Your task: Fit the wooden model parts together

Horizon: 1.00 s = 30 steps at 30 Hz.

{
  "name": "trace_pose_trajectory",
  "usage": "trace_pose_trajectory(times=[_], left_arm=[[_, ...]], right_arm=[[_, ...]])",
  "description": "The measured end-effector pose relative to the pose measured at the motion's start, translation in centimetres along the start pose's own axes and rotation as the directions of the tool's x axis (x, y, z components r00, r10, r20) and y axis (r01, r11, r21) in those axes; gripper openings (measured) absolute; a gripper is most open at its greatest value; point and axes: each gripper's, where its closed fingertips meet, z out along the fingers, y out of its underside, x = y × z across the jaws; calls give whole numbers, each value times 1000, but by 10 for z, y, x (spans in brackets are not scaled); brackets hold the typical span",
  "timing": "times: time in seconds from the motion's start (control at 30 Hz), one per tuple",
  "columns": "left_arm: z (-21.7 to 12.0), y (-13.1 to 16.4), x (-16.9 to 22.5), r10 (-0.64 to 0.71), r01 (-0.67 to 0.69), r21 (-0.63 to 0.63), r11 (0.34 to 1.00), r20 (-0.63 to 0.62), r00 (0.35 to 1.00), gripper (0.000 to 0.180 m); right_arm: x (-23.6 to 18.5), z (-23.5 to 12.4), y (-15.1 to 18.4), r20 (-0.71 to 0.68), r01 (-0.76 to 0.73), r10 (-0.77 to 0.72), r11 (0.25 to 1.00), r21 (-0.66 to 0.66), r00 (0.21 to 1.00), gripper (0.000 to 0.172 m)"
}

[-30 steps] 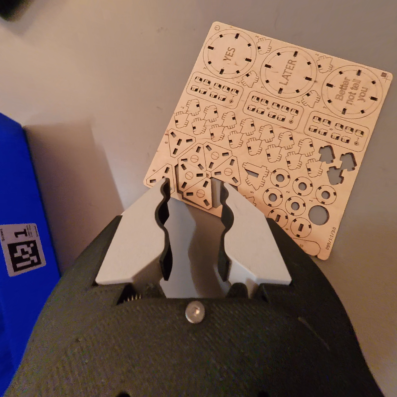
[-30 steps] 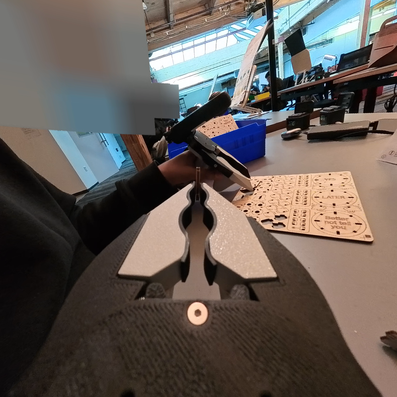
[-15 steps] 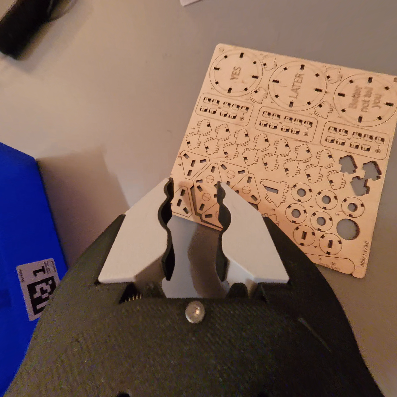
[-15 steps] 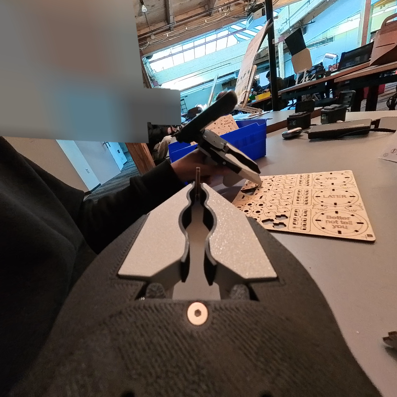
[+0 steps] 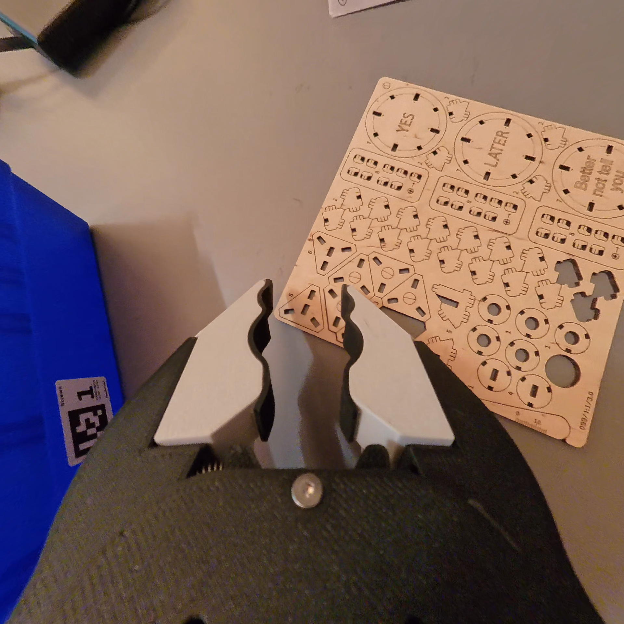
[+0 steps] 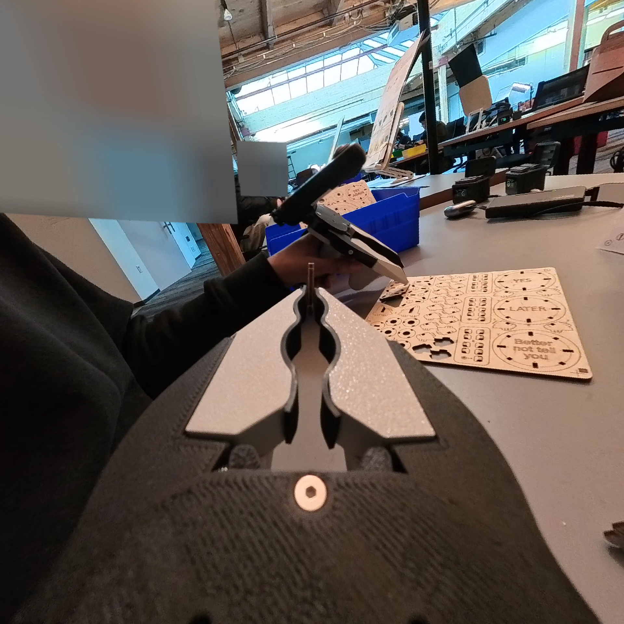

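A laser-cut wooden sheet (image 5: pixel 489 219) of punch-out parts lies on the grey table (image 5: pixel 202 152); it also shows in the right wrist view (image 6: pixel 506 320). My left gripper (image 5: pixel 304 290) is shut on a cluster of triangular wooden pieces (image 5: pixel 304 310) at the sheet's near-left corner. In the right wrist view the left gripper (image 6: pixel 401 278) holds that cluster (image 6: pixel 393 293) tilted up off the sheet. A grey opening (image 5: pixel 401 320) shows where it came away. My right gripper (image 6: pixel 310 293) is shut on a thin wooden piece (image 6: pixel 310 280), seen edge-on and sticking up past the fingertips.
A blue bin (image 5: pixel 40 304) with a square tag (image 5: pixel 86 418) stands left of the left gripper; it shows behind the hand (image 6: pixel 381 219). Black devices (image 6: pixel 584 202) and a paper (image 5: pixel 361 5) lie at the far side. A person's sleeve (image 6: pixel 202 320) crosses the left. My right fingertips sit around 25 cm from my left ones.
The left jaws narrowed onto the corner cluster and lifted it, tilting it off the sheet. The right gripper stayed still, shut on its thin piece.
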Motion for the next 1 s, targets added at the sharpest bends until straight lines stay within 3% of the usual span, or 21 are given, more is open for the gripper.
trace_pose_trajectory(times=[0.43,0.77,0.9,1.0], left_arm=[[-21,27,10,-6,6,-2,1000,-49,999,39],[-24,21,16,-1,3,30,1000,-46,999,38],[-25,9,32,74,-65,94,993,-101,992,40],[-16,7,37,166,-160,85,983,-67,984,36]], right_arm=[[-1,0,0,6,-6,6,1000,3,1000,0],[0,-1,-1,3,-8,8,1000,8,1000,0],[-1,0,-1,7,-9,9,1000,6,1000,0],[-1,-1,-1,6,-9,9,1000,9,1000,0]])
